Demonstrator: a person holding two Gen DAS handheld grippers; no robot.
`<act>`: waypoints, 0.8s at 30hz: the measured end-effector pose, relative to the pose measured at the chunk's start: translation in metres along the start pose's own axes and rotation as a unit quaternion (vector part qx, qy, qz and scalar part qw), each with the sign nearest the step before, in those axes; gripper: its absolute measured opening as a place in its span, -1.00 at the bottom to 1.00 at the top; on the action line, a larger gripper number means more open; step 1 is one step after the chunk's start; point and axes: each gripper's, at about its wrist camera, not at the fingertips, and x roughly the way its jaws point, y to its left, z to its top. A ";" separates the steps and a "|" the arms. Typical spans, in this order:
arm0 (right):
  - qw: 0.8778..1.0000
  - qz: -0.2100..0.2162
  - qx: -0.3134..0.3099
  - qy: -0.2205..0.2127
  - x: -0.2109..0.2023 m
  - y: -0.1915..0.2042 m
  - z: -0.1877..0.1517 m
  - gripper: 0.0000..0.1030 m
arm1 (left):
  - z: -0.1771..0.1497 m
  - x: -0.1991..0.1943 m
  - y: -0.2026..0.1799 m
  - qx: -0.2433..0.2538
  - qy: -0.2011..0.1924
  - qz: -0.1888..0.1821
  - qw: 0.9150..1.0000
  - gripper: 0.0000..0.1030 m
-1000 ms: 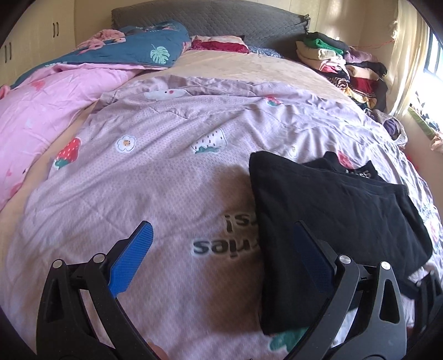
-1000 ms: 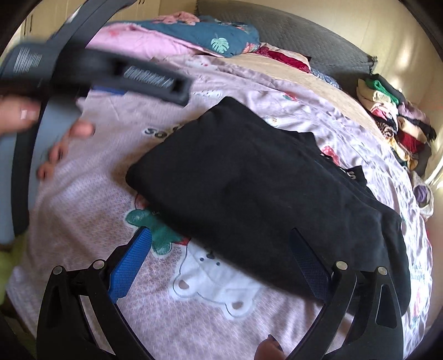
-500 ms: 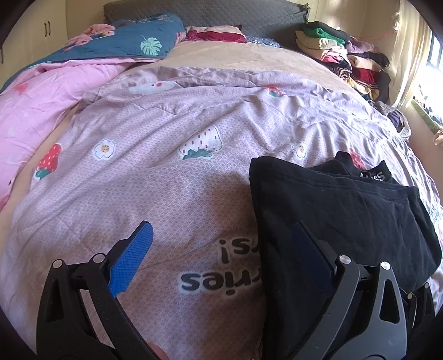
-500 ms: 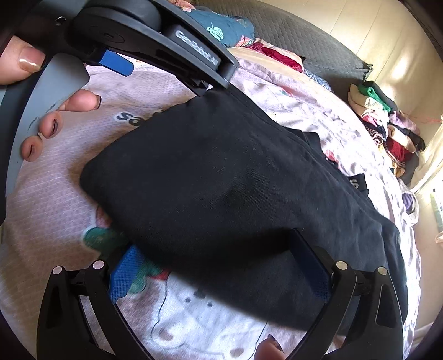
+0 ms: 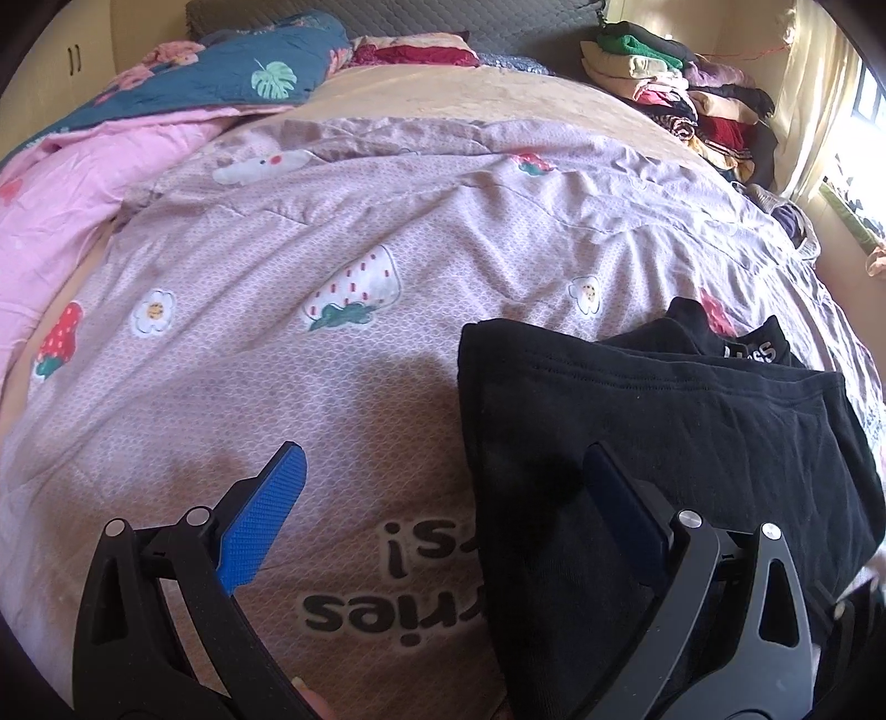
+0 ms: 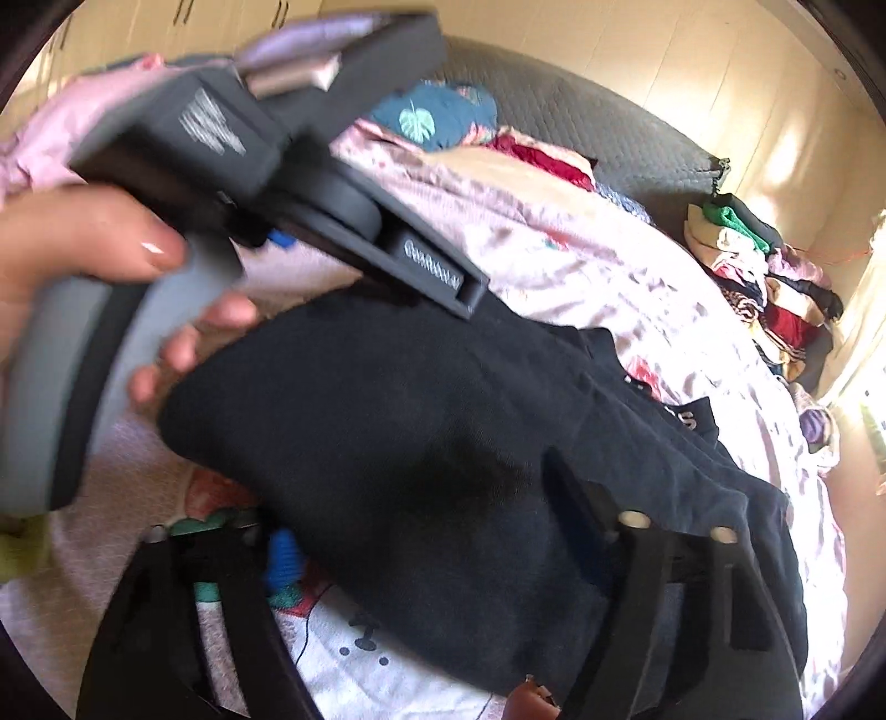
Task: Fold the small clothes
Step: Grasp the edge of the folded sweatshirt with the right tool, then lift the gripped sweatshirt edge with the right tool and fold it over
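A folded black garment (image 5: 637,421) lies on the lilac printed quilt (image 5: 332,232), its white-lettered collar at the far right. My left gripper (image 5: 443,451) is open and straddles the garment's left edge: the left blue pad hangs over the quilt, the right one over black cloth. In the right wrist view the garment (image 6: 415,421) fills the middle. My right gripper (image 6: 421,498) has the near edge between its jaws, which are closing. Its left pad (image 6: 282,554) is partly hidden under the cloth. A hand (image 6: 83,238) holds the left gripper's body above the garment's far-left corner.
A pink blanket (image 5: 50,188) and a teal leaf-print one (image 5: 232,83) lie at the far left of the bed. A stack of folded clothes (image 5: 681,94) sits at the far right by the grey headboard (image 5: 415,16). A bright window is at the right.
My right gripper slid its left pad under the garment's near edge and its jaws narrowed. My left gripper moved closer over the garment's left edge, staying open.
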 end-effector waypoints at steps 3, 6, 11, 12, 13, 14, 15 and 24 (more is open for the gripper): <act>1.000 0.022 0.008 -0.015 -0.012 -0.003 0.001 -0.37 | 0.002 0.004 -0.001 -0.011 0.011 -0.018 1.000 0.82; 0.999 0.031 0.007 -0.031 -0.025 -0.001 0.002 -0.79 | 0.004 0.007 -0.004 -0.020 0.018 -0.032 0.999 0.82; 0.998 0.036 0.027 -0.037 -0.037 -0.012 0.004 -0.85 | 0.006 0.006 -0.016 -0.035 0.025 -0.072 0.996 0.82; 0.998 0.035 0.035 -0.040 -0.040 -0.016 0.004 -0.85 | 0.006 0.005 -0.020 -0.035 0.024 -0.076 0.996 0.82; 0.998 0.035 0.041 -0.042 -0.043 -0.019 0.003 -0.86 | 0.007 0.004 -0.023 -0.034 0.023 -0.078 0.996 0.82; 0.997 0.034 0.049 -0.044 -0.046 -0.024 0.003 -0.86 | 0.008 0.002 -0.028 -0.033 0.020 -0.085 0.996 0.82; 0.997 0.032 0.054 -0.046 -0.049 -0.027 0.003 -0.86 | 0.009 0.000 -0.031 -0.034 0.018 -0.090 0.995 0.73; 0.992 0.014 0.107 -0.064 -0.075 -0.061 -0.008 -0.87 | 0.021 -0.033 -0.074 -0.005 -0.023 -0.119 0.993 -0.67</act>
